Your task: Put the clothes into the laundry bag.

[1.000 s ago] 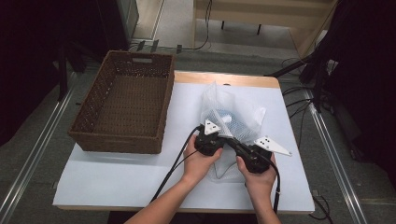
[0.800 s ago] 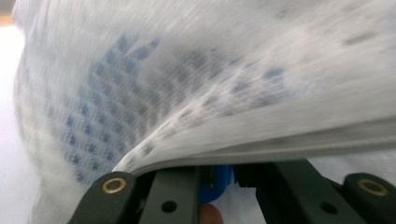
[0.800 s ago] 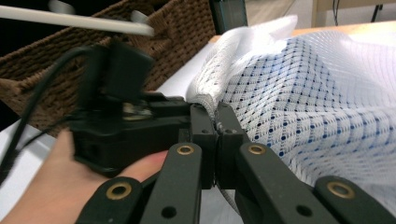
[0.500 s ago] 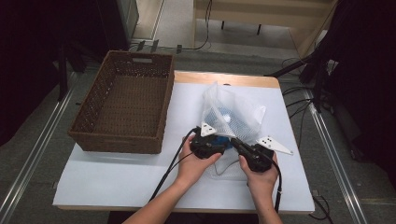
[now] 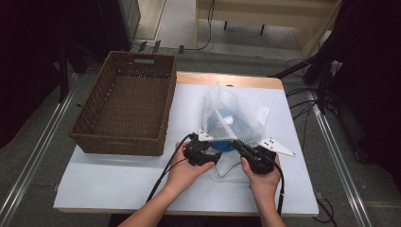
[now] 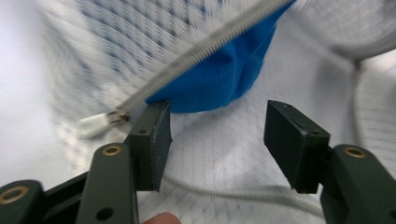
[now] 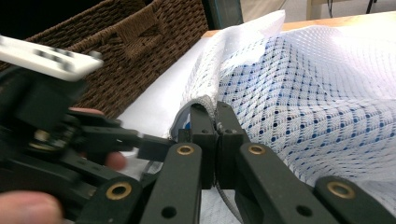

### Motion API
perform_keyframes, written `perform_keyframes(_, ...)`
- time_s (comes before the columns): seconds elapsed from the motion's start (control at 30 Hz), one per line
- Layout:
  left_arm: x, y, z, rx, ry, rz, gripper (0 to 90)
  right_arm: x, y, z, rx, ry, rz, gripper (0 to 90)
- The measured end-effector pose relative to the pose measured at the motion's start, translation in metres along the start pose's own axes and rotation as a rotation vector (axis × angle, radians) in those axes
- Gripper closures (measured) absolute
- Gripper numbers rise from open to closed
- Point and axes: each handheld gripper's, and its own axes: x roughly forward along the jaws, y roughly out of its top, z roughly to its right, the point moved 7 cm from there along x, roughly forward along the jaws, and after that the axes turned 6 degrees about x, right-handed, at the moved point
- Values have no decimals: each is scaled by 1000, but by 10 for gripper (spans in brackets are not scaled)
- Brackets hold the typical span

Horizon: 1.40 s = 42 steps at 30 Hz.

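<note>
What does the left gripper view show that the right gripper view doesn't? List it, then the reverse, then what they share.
Left gripper view: the zipper with its white pull tab, bare blue cloth, and the left gripper with jaws open. Right gripper view: the basket, and the right gripper shut on the mesh bag at its edge. Shared: that bag's white netting.

The bag (image 5: pixel 236 118) is thin white net cloth with tiny holes, and a white plastic zip (image 6: pixel 205 51) runs along it. Soft blue cloth (image 6: pixel 224 79) sits inside. The basket (image 5: pixel 127 109) is rough brown woven wicker. The desk (image 5: pixel 118 179) is smooth, matt white, with a wood edge.
</note>
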Motion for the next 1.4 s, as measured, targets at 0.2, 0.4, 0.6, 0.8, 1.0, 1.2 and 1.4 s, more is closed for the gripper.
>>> perform_keyframes(0.2,18,15,-2,-24,65,5,603,0,0,0,1,5,-1,900)
perform_keyframes(0.4,32,28,6,-26,31,16,850,0,-1,-3,-2,13,-4,900)
perform_keyframes(0.6,40,51,0,-162,-21,206,867,-2,0,-5,2,13,10,900)
perform_keyframes(0.8,42,66,-24,-249,109,412,865,-2,0,-4,3,-1,14,900)
perform_keyframes(1.0,52,58,-19,-222,-38,228,654,2,-7,3,5,-23,-18,900)
perform_keyframes(1.2,14,26,-14,-125,-98,149,468,0,-6,12,14,-39,-15,900)
perform_keyframes(1.4,-34,9,-30,-83,-8,221,464,-1,-12,14,3,-44,-32,900)
